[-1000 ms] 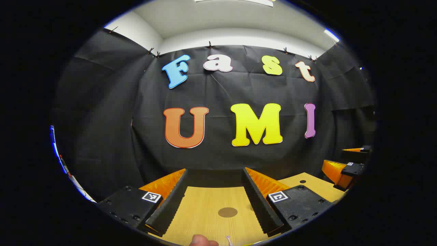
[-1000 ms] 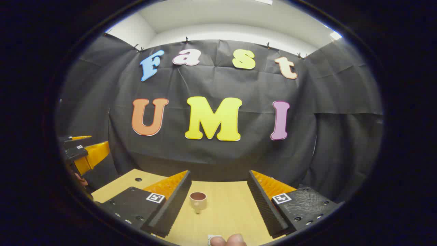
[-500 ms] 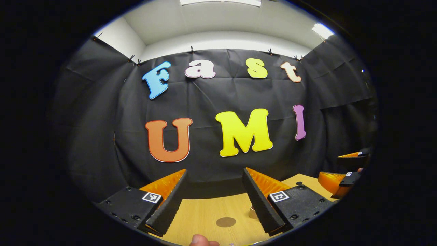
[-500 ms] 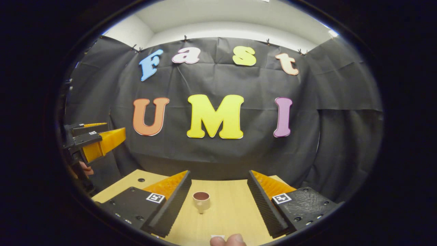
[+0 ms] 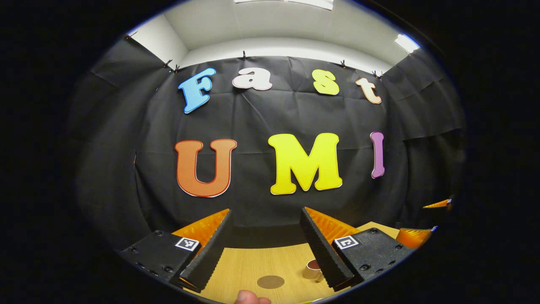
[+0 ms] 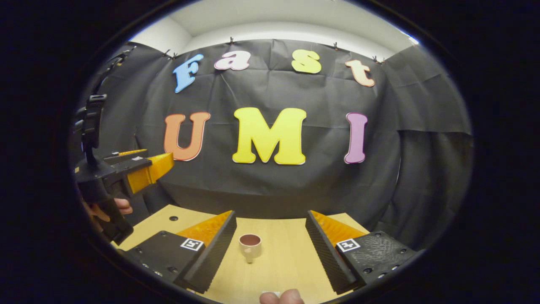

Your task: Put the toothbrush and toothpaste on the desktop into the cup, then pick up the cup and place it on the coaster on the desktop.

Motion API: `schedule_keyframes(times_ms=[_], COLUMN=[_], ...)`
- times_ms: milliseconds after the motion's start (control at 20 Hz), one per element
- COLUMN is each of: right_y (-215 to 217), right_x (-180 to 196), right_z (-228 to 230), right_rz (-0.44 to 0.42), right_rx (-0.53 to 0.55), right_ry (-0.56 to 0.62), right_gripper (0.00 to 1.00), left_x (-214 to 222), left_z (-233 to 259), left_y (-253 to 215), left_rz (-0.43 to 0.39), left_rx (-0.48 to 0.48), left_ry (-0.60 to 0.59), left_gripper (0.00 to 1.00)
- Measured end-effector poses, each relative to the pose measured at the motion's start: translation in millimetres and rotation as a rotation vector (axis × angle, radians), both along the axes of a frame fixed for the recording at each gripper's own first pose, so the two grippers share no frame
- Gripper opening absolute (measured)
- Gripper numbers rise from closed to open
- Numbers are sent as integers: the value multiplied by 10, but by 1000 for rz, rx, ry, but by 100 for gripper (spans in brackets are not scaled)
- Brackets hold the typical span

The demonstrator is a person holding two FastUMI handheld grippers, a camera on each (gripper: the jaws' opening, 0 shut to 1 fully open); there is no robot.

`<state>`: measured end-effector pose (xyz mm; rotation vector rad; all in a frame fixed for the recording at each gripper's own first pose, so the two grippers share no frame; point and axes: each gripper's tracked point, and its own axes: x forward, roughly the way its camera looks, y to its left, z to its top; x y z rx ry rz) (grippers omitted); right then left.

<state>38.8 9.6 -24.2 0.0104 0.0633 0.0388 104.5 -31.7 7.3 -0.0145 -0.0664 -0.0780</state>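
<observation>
Wooden table [image 6: 291, 261] carries the cup [image 6: 250, 246], centred ahead between the right gripper [image 6: 270, 249]'s spread, empty fingers.

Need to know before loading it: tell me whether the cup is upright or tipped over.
Upright. In the right gripper view the cup stands on the desktop with its round mouth facing up, between the open right gripper fingers, untouched.

Cup [image 6: 250, 246] upright on the desktop [image 6: 287, 257], coaster [image 5: 270, 281] left of cup in left gripper view
</observation>
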Motion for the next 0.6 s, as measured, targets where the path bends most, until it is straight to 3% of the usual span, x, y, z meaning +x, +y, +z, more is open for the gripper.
schedule_keyframes(times_ms=[300, 600], right_y=[22, 69], right_x=[51, 109], right_z=[-110, -109], right_rz=[11, 28], right_rx=[-4, 34], right_ry=[12, 12], right_gripper=[98, 97], left_x=[145, -5], left_z=[0, 229], left_y=[-124, -45], left_rz=[-10, 39], left_rx=[11, 33], left_ry=[-10, -61], left_gripper=[100, 100])
